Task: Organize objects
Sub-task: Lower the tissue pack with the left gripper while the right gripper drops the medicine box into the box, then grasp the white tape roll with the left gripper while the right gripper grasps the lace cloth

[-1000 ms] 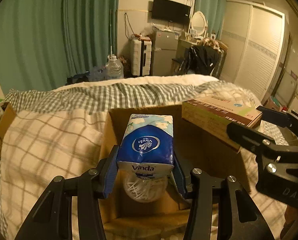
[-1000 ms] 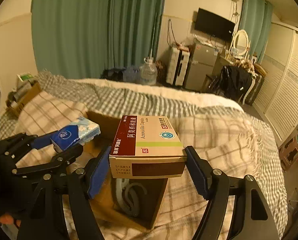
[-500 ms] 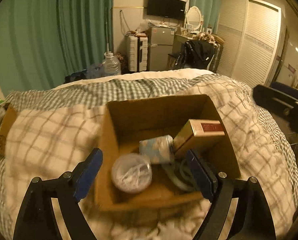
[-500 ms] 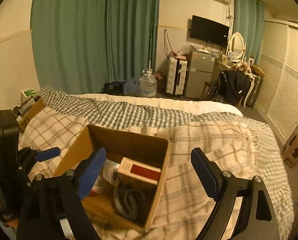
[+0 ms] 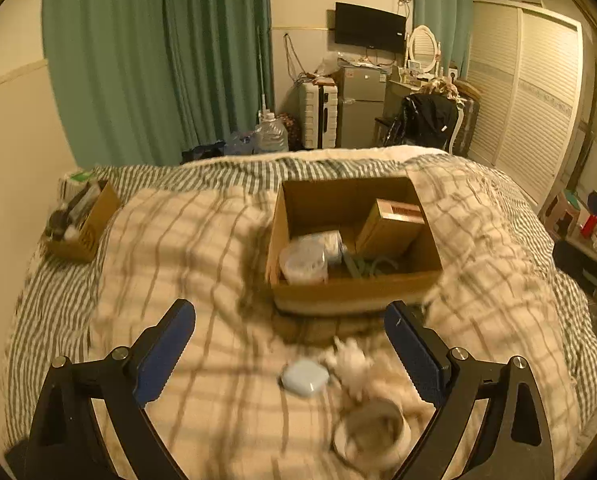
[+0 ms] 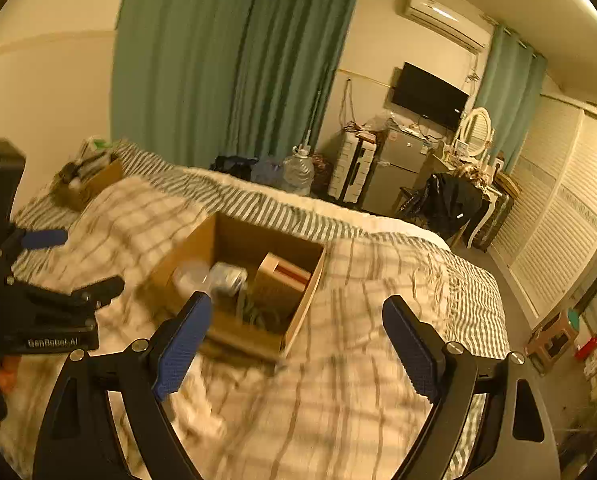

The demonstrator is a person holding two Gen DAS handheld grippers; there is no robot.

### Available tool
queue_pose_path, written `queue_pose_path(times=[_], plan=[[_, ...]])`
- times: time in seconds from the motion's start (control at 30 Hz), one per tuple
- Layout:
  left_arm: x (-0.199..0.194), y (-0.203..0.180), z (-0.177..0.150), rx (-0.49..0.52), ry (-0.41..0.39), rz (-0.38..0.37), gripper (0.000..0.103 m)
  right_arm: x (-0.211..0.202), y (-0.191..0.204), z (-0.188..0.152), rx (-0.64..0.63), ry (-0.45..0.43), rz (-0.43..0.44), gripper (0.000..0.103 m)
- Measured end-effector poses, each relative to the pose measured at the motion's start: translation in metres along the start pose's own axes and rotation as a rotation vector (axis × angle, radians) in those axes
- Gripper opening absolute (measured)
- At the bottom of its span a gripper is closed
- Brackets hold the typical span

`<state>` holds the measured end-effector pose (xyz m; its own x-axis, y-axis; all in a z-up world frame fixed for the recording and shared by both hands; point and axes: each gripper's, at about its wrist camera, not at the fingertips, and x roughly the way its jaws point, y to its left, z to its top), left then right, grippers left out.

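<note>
An open cardboard box (image 5: 354, 292) sits on the checked blanket and also shows in the right wrist view (image 6: 302, 312). Inside it lie a blue tissue pack (image 5: 332, 242), a brown medicine carton (image 5: 390, 228), a clear round tub (image 5: 302, 264) and a grey cable (image 5: 366, 266). My left gripper (image 5: 290, 346) is open and empty, pulled back from the box. Below it on the blanket lie a small pale blue case (image 5: 304, 378), a white crumpled piece (image 5: 350, 364) and a tape roll (image 5: 370, 434). My right gripper (image 6: 298, 340) is open and empty, to the right of the box.
A second small cardboard box (image 5: 82, 224) with odds and ends sits at the bed's far left. The striped sheet edge (image 5: 38, 320) runs along the left. Beyond the bed stand a water jug (image 5: 270, 136), a suitcase, a fridge and wardrobe doors (image 5: 538, 100).
Both grippers opened and dropped the tissue pack and the carton into the box, then drew back and up. The small items on the near blanket came into the left view.
</note>
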<state>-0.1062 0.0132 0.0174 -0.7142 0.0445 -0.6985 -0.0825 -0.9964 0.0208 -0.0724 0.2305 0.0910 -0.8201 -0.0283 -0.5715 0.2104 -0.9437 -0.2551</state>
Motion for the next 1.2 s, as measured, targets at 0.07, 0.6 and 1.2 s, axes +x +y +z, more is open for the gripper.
queue_pose_path(times=[0.07,0.6,1.2], plan=[[-0.006,-0.002,-0.017,-0.026,0.014,0.000,0.098,-0.009,0.006,-0.016,-0.017,0.005,-0.015,0.088],[0.060,-0.047,-0.120,-0.113,0.255,-0.074,0.098,0.033,0.019,-0.114,0.051,0.150,-0.005,0.088],[0.066,-0.048,-0.121,-0.129,0.269,-0.214,0.084,0.037,0.010,-0.118,0.057,0.179,-0.024,0.088]])
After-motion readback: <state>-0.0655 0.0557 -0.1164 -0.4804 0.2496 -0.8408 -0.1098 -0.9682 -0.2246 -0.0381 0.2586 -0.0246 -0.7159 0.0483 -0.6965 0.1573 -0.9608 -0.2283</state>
